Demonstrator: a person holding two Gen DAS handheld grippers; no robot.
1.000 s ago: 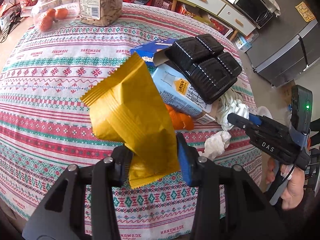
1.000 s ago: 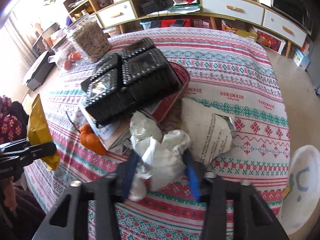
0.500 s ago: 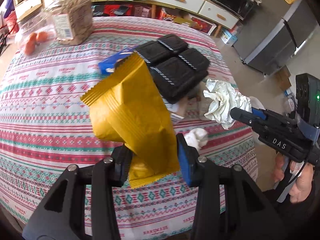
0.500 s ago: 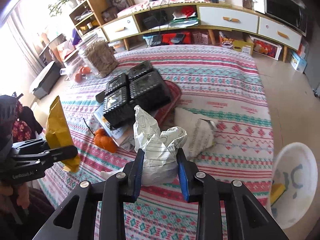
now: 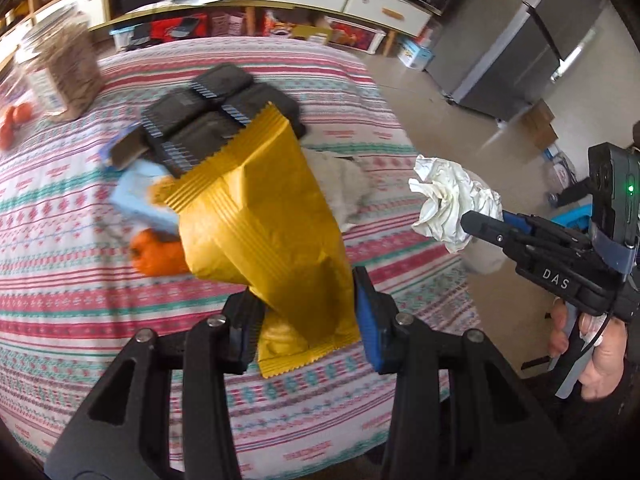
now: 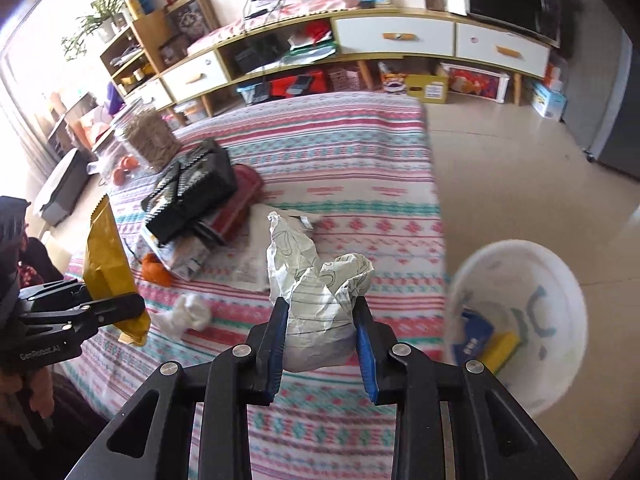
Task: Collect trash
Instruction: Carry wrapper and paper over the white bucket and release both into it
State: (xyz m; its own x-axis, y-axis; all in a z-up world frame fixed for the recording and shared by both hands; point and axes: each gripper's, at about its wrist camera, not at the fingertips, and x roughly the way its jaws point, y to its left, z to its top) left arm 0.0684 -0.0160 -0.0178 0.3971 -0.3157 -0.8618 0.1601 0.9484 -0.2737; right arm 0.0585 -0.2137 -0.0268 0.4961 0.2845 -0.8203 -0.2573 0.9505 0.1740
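Note:
My left gripper is shut on a yellow snack wrapper, held up above the patterned tablecloth. My right gripper is shut on a crumpled white paper wad, lifted clear of the table near its right edge. In the left wrist view the right gripper shows at the right with the paper wad at its tip. In the right wrist view the left gripper holds the wrapper at the left. A white bin with some wrappers inside stands on the floor, right of the table.
On the table lie black plastic trays, a red lid, a flat white wrapper, orange peel, a small white tissue, a light blue carton and a jar. A cabinet lines the far wall.
Both grippers have lifted and swung to the right with their loads. The paper wad has come up off the table. The white bin has come further into the right wrist view.

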